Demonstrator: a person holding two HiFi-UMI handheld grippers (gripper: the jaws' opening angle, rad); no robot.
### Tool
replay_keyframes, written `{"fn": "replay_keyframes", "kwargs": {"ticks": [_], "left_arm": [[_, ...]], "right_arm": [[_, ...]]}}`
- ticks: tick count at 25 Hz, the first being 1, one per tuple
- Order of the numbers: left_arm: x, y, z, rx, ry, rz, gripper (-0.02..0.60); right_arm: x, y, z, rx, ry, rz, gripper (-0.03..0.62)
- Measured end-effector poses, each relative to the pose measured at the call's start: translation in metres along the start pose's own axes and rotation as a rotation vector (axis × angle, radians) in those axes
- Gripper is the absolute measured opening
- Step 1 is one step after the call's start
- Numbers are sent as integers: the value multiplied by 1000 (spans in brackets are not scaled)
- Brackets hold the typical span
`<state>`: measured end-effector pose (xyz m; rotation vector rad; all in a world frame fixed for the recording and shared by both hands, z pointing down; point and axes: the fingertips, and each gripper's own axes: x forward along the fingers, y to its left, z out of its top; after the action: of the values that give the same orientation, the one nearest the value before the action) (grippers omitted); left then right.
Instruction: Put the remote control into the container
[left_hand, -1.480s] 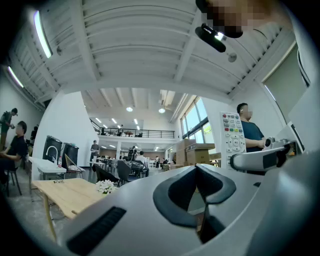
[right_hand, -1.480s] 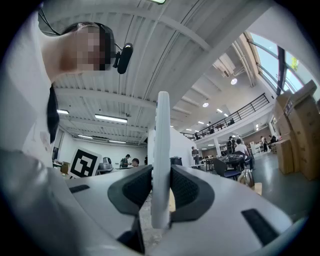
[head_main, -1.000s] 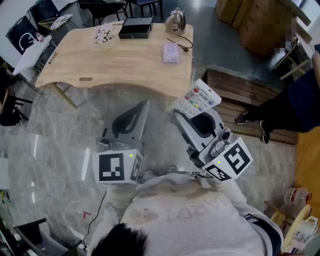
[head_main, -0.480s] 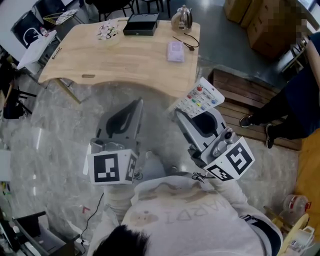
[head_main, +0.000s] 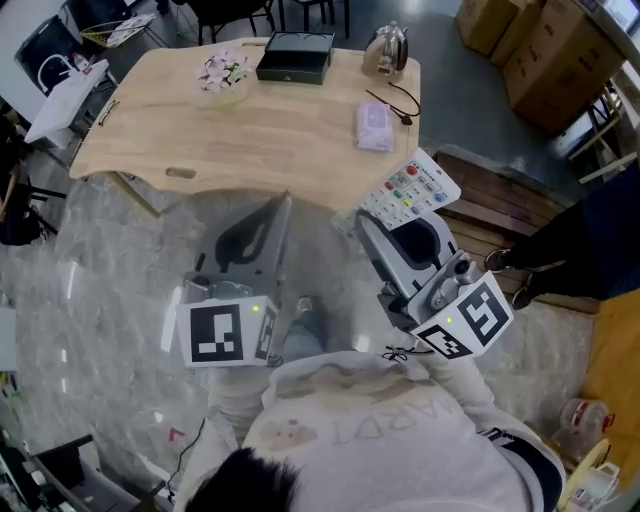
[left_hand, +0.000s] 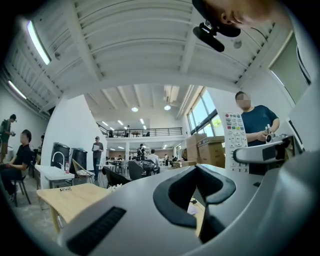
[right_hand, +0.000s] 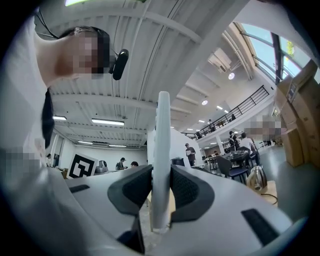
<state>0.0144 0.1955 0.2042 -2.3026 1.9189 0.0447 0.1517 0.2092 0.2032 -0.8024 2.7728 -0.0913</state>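
From above, the right gripper (head_main: 392, 212) holds the remote control (head_main: 410, 190) button-side up, just off the near right corner of the wooden surface (head_main: 200, 140). The black container (head_main: 295, 57) sits at that surface's far edge, beside a kettle (head_main: 388, 50). The right gripper view shows what the head view cannot: the remote edge-on, a thin white slab with the jaws pinching it from both sides. The left gripper view catches its button face (left_hand: 235, 140) standing upright off to the side, while the left gripper (head_main: 286, 204) hangs short of the surface's near edge, jaws pressed together on nothing. Since a second ago the grip on the remote has not changed, and the surface has slid lower and rightward in the head view.
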Motion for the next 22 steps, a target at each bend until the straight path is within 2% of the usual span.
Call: {"fn": "replay_keyframes", "kwargs": {"ticks": [9, 17, 22], "left_arm": [[94, 97, -15, -6, -16, -63, 0], [99, 105, -22, -15, -17, -74, 0], [140, 143, -39, -30, 2, -53, 0]], "right_arm": [[124, -49, -15, -19, -3, -63, 106], [133, -58, -19, -35, 6, -88, 106], [182, -92, -33, -28, 29, -85, 106]]}}
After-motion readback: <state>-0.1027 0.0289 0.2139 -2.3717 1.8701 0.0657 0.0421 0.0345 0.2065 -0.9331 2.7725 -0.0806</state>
